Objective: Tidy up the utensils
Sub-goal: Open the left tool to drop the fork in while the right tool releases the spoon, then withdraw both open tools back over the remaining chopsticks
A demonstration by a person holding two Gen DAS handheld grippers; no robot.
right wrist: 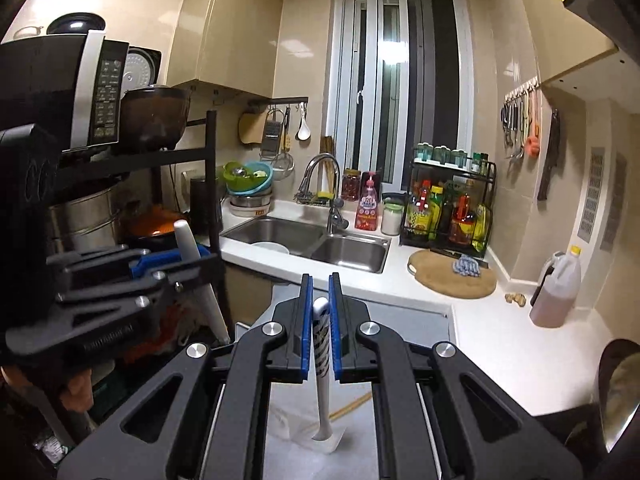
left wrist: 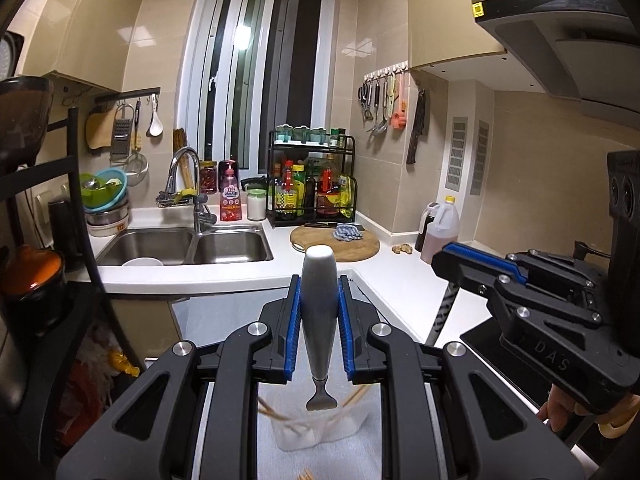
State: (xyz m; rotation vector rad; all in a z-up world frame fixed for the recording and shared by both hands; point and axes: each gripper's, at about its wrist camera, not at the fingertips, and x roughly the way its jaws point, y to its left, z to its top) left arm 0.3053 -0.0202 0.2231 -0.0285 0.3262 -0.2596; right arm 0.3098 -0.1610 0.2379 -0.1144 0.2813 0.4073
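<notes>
Small tiled kitchen, white counter point(left wrist: 400, 280) and double sink point(left wrist: 188, 246) ahead.
A grey-handled utensil point(left wrist: 319, 304) stands clamped in the left gripper point(left wrist: 319, 320) above a clear container point(left wrist: 320, 428) of chopsticks point(left wrist: 356, 396); the right gripper point(right wrist: 321, 332) pinches a white patterned utensil point(right wrist: 321, 344) upright.

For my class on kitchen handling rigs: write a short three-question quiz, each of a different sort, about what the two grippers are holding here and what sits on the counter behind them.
1. True or false: the left gripper is shut on a grey-handled utensil.
2. Multiple choice: what lies on the round wooden board? A) a blue-grey cloth B) a knife block C) a lemon
3. Fill in: the right gripper grips a white-handled utensil whose working end hangs ____ the jaws.

Key: 1 true; 2 A, the blue-grey cloth; 3 below.
</notes>
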